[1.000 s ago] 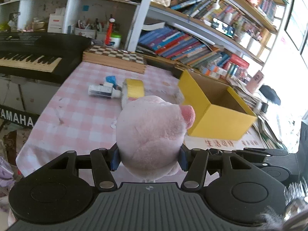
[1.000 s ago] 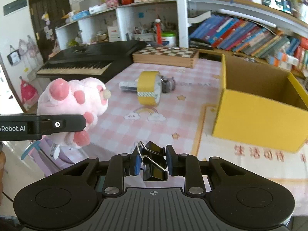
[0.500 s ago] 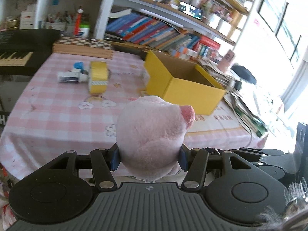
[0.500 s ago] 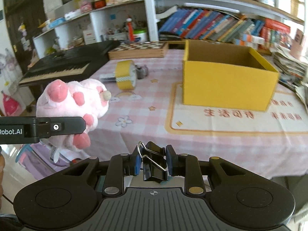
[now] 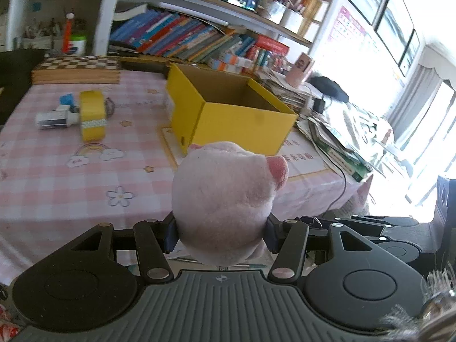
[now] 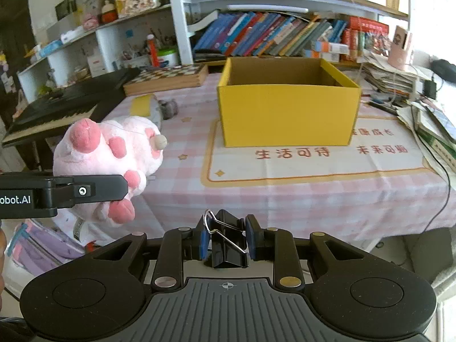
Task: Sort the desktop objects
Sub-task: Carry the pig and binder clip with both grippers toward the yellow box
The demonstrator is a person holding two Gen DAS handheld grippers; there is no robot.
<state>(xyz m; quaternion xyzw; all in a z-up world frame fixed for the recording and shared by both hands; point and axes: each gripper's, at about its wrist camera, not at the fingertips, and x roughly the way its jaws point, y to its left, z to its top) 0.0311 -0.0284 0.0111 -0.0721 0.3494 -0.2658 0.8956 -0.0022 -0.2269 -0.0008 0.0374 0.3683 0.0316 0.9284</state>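
My left gripper (image 5: pixel 222 235) is shut on a pink plush pig (image 5: pixel 225 199), held off the table's front edge. The pig also shows in the right wrist view (image 6: pixel 111 165), clamped by the left gripper's finger (image 6: pixel 94 191). My right gripper (image 6: pixel 226 240) is shut on a black binder clip (image 6: pixel 226 248), also in front of the table. An open yellow box (image 6: pixel 287 114) stands on the pink checked tablecloth (image 6: pixel 299 199); it also shows in the left wrist view (image 5: pixel 233 119). A yellow tape roll (image 5: pixel 91 114) and a white tube (image 5: pixel 55 118) lie left of the box.
A chessboard box (image 5: pixel 75 69) lies at the table's back. A black keyboard piano (image 6: pixel 65 105) stands to the left. Bookshelves (image 6: pixel 285 34) rise behind the table. Paper stacks and a cable (image 5: pixel 339 148) crowd the right edge.
Both grippers have swung to the right with their objects still held; the yellow box now sits more centred ahead and the tape roll has slid toward the left.
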